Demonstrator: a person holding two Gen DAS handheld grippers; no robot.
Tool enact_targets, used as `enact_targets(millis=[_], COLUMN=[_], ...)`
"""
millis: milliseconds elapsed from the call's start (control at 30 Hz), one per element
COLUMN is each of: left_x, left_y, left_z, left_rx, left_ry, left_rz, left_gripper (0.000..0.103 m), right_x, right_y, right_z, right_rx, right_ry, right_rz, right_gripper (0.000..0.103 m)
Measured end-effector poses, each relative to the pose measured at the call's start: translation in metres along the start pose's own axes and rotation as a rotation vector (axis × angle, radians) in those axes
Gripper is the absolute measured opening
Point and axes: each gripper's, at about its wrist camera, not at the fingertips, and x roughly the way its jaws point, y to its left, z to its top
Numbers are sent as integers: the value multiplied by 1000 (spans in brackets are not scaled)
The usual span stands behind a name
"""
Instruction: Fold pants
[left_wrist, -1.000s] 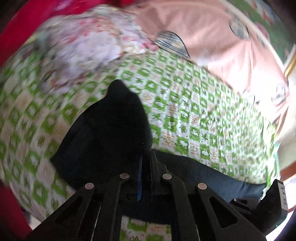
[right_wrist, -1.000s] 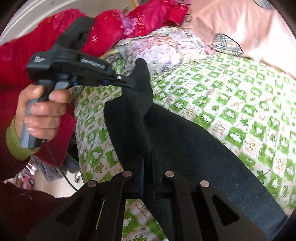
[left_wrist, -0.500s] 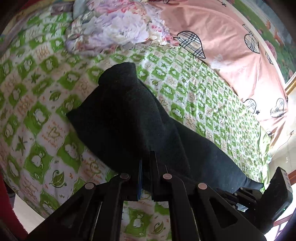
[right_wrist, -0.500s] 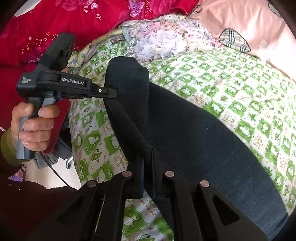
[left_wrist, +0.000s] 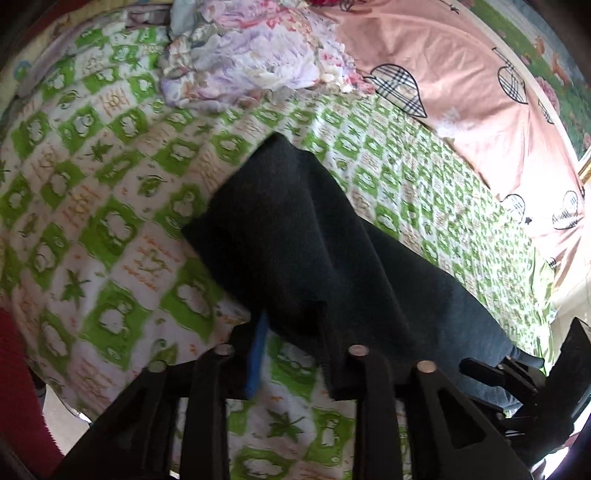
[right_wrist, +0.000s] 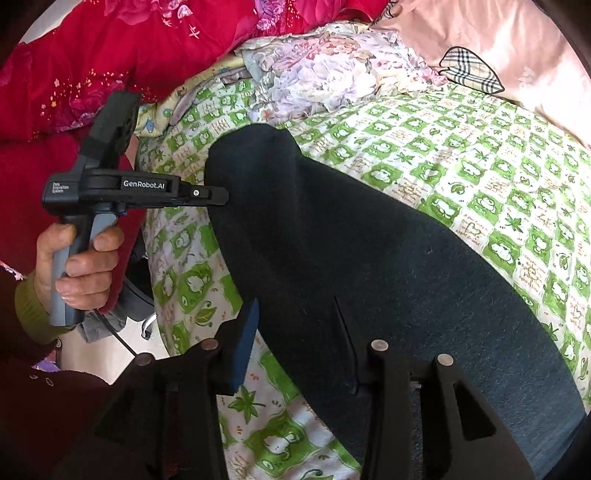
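Both grippers, left gripper (left_wrist: 293, 365) and right gripper (right_wrist: 301, 354), now spread, their jaws opening off the black pants (right_wrist: 369, 258), dropped folded onto the green checked sheet (right_wrist: 480, 166). Release step; next, probably regrasp for another fold.

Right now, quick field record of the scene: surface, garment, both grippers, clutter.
surface: green-and-white patterned sheet on a bed
garment: dark pants lying on the sheet, folded over
left gripper: jaws opening, pants edge between them, pads not pressing
right gripper: jaws opening, pants edge between them
clutter: floral cloth behind the pants, pink cover, red quilt
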Motion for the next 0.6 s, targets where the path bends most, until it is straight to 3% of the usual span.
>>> enact_targets(millis=[333,600], left_x=[-9,6], left_y=[33,36], left_z=[8,19], left_rx=[-101,-118], left_ry=[-21,-1], left_rz=[3,-2], left_gripper=[58,59], right_x=[-3,14], right_y=[-44,-95], right_z=[23,56], right_rx=[114,197], right_ry=[-42,-23], right_rz=[-73,-123], right_gripper=[42,42])
